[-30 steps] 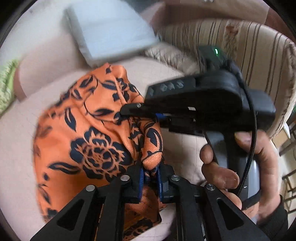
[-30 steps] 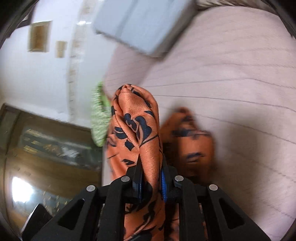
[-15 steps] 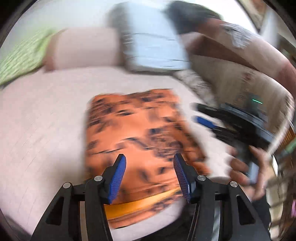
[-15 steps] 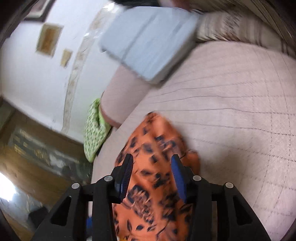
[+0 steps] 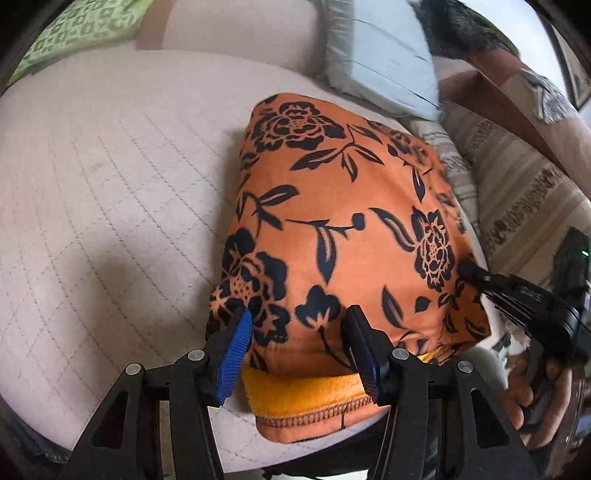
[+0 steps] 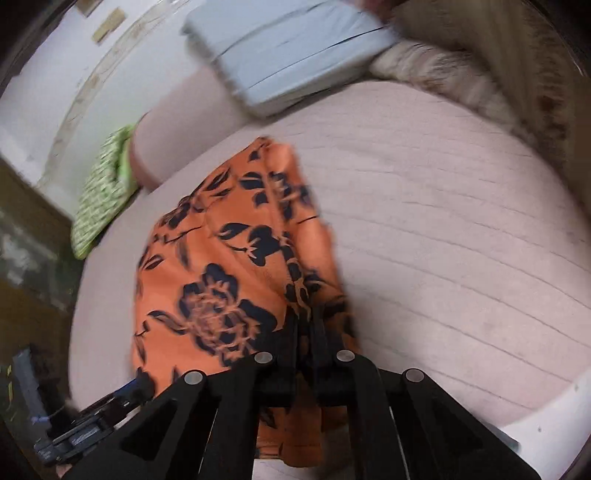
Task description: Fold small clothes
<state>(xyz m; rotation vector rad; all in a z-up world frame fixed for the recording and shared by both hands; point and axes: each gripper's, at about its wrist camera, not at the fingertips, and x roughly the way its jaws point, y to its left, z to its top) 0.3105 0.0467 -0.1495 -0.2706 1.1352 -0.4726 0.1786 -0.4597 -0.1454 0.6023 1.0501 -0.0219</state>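
An orange garment with black flowers (image 5: 343, 229) lies folded flat on the pale quilted cushion (image 5: 110, 206); its yellow fleecy inside (image 5: 299, 391) shows at the near hem. My left gripper (image 5: 299, 350) is open and empty, just above the garment's near edge. The garment also shows in the right wrist view (image 6: 229, 280). My right gripper (image 6: 304, 332) has its jaws close together over the garment's right edge; whether cloth is pinched between them is hidden. It also shows from the left wrist view (image 5: 517, 295) at the garment's right side.
A pale blue cushion (image 5: 380, 62) and a striped sofa arm (image 5: 517, 177) lie beyond the garment. A green patterned pillow (image 5: 81, 29) sits at the far left. The seat's front edge (image 5: 258, 454) is close below my left gripper.
Both grippers let go of the bunched garment they held a second ago. It now lies flat and folded. The left jaws have opened wide; the right jaws opened, then came close together again.
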